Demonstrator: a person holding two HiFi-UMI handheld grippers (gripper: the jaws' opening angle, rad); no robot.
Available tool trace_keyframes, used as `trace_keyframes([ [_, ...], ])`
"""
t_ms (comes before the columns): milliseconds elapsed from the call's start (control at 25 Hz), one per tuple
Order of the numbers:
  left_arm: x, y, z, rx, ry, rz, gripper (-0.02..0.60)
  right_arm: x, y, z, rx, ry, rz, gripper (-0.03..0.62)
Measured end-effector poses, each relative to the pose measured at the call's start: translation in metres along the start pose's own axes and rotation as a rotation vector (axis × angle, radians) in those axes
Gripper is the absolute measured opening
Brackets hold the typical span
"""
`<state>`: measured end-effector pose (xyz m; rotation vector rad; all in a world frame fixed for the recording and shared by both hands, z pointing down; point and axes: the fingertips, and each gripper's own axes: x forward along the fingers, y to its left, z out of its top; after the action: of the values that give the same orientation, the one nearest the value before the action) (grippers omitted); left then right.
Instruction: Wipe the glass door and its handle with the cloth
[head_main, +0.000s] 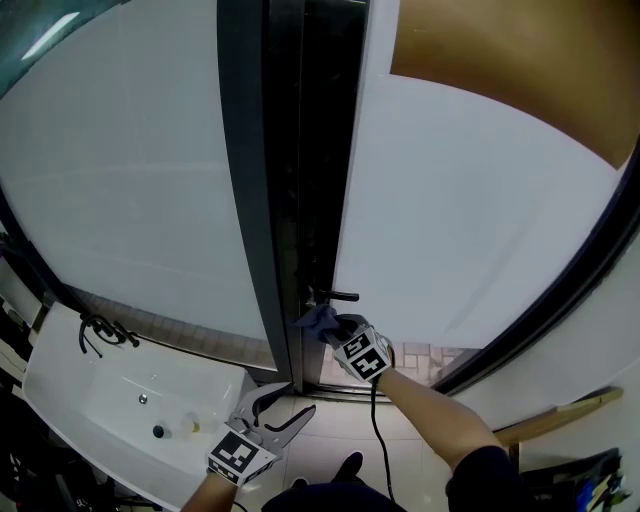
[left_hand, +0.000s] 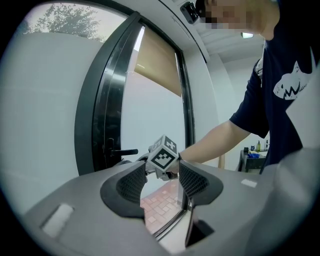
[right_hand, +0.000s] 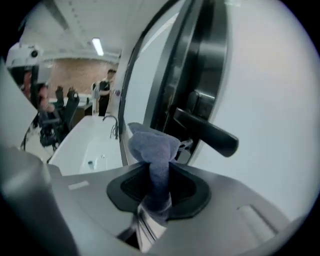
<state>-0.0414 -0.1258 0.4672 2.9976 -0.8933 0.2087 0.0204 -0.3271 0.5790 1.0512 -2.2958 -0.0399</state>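
A frosted glass door (head_main: 470, 200) in a dark frame stands ahead, with a black lever handle (head_main: 338, 296) (right_hand: 206, 132) (left_hand: 123, 151) on its edge. My right gripper (head_main: 335, 327) (right_hand: 159, 172) is shut on a blue-grey cloth (head_main: 316, 320) (right_hand: 151, 146). The cloth's bunched end sits just below and left of the handle, close to it; I cannot tell whether they touch. My left gripper (head_main: 290, 410) (left_hand: 162, 184) is open and holds nothing, low down near the sink and away from the door.
A white sink (head_main: 110, 400) with a black tap (head_main: 97, 328) stands at the lower left. A second frosted pane (head_main: 120, 170) lies left of the dark frame post (head_main: 255, 200). Pinkish tiles (left_hand: 162, 200) show beyond the door's sill. A wooden stick (head_main: 560, 412) leans at the right.
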Motion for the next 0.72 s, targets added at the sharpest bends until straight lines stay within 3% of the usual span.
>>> trace_keyframes([
  [120, -0.001, 0.003, -0.005, -0.002, 0.013, 0.016, 0.206, 0.023, -0.014, 0.025, 0.173, -0.109, -0.05, 0.092],
  [320, -0.006, 0.008, -0.009, -0.032, 0.033, 0.062, 0.206, 0.056, -0.032, 0.041, 0.31, -0.189, -0.103, 0.092],
  [560, -0.004, 0.016, -0.024, -0.037, 0.072, 0.082, 0.206, 0.06, -0.033, 0.043, 0.243, -0.211, -0.024, 0.091],
  [720, 0.005, 0.013, -0.017, -0.028, 0.062, 0.069, 0.206, 0.058, -0.034, 0.04, 0.239, -0.189, -0.036, 0.091],
])
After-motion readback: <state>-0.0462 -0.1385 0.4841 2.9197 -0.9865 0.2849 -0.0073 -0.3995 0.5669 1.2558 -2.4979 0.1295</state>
